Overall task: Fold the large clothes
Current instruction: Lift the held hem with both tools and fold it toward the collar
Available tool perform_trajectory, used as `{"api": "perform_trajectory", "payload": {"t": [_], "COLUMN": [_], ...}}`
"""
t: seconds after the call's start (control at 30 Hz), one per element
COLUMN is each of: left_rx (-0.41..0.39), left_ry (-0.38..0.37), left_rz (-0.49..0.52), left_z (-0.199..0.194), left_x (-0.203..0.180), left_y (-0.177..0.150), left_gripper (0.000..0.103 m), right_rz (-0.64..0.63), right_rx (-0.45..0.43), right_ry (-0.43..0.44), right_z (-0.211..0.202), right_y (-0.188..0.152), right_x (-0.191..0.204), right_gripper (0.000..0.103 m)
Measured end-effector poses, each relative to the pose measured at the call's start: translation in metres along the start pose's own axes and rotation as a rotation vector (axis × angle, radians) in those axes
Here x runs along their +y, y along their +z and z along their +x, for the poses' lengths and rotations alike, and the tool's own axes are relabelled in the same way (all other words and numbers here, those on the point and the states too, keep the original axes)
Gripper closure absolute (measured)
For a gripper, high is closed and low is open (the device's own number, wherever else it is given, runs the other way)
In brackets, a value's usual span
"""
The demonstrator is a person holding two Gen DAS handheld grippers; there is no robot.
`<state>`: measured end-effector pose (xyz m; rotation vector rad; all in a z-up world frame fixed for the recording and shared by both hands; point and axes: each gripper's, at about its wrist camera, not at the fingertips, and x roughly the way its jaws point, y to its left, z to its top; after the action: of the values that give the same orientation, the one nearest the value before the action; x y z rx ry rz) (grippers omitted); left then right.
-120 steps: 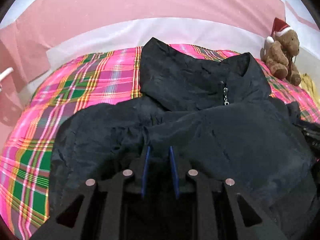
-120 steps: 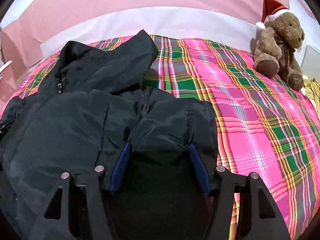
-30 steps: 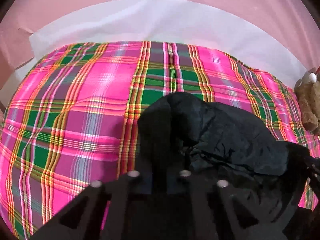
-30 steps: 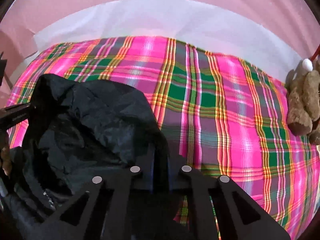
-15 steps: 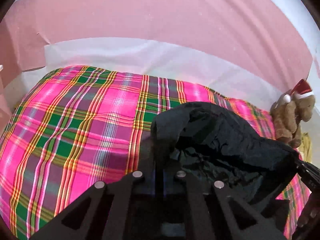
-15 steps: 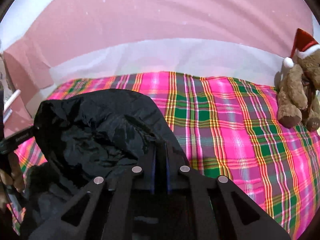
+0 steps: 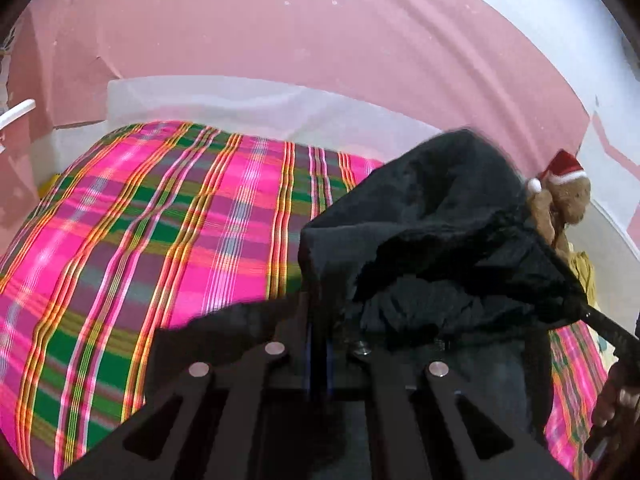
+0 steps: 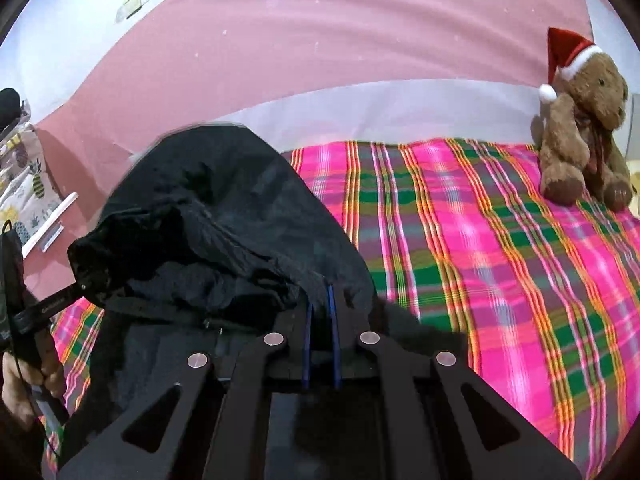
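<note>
Two grippers are clamped on one black jacket, each with its blue-lined jaws pressed together on a pinch of cloth: the left gripper (image 7: 318, 320) at one end of a held edge, the right gripper (image 8: 320, 300) at the other. The black jacket (image 7: 440, 216) is thus hung between them above the bed, its held edge running across from one gripper to the other, so neither hand is the nearer; the cloth billows up ahead of both jaws and sags below them. Beyond it the plaid bedspread (image 8: 500, 260) is stretched bare, which is judged the place where the fold is to be laid. Farthest off, a teddy bear in a Santa hat (image 8: 580, 120) is seated against the pink wall (image 7: 320, 32).
</note>
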<state>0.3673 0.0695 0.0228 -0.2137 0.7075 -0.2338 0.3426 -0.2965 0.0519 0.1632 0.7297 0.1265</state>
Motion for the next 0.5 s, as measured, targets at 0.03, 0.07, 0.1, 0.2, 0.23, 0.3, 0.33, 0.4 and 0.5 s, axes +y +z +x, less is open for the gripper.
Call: {"api": "perform_trajectory", "payload": {"t": [0.03, 0.07, 0.1, 0.2, 0.23, 0.3, 0.33, 0.4, 0.5], "left_rx": [0.004, 0.011, 0.013, 0.019, 0.023, 0.027, 0.03, 0.043, 0.065], "left_ry": [-0.002, 0.0, 0.004, 0.009, 0.008, 0.011, 0.011, 0.01, 0.017], "left_rz": [-0.003, -0.008, -0.013, -0.034, -0.04, -0.043, -0.045, -0.052, -0.047], "left_z": [-0.002, -0.004, -0.007, -0.013, -0.015, -0.019, -0.022, -0.025, -0.03], "left_x": [0.002, 0.004, 0.005, 0.01, 0.011, 0.012, 0.012, 0.013, 0.014], "left_y": [-0.007, -0.013, -0.02, -0.036, -0.04, -0.049, -0.053, -0.061, -0.072], "left_gripper": [0.098, 0.098, 0.098, 0.097, 0.097, 0.097, 0.097, 0.097, 0.095], "right_rz": [0.001, 0.002, 0.003, 0.018, 0.024, 0.034, 0.036, 0.041, 0.048], "right_rx": [0.004, 0.011, 0.016, 0.033, 0.038, 0.049, 0.056, 0.074, 0.097], "right_ry": [0.0, 0.0, 0.0, 0.005, 0.007, 0.01, 0.012, 0.017, 0.024], "right_z": [-0.002, -0.004, -0.005, -0.009, -0.01, -0.012, -0.012, -0.012, -0.012], "right_y": [-0.006, -0.013, -0.019, -0.037, -0.042, -0.052, -0.057, -0.068, -0.081], "right_x": [0.0, -0.001, -0.001, -0.005, -0.006, -0.008, -0.008, -0.009, -0.01], "right_gripper": [0.096, 0.096, 0.096, 0.096, 0.096, 0.096, 0.096, 0.096, 0.096]}}
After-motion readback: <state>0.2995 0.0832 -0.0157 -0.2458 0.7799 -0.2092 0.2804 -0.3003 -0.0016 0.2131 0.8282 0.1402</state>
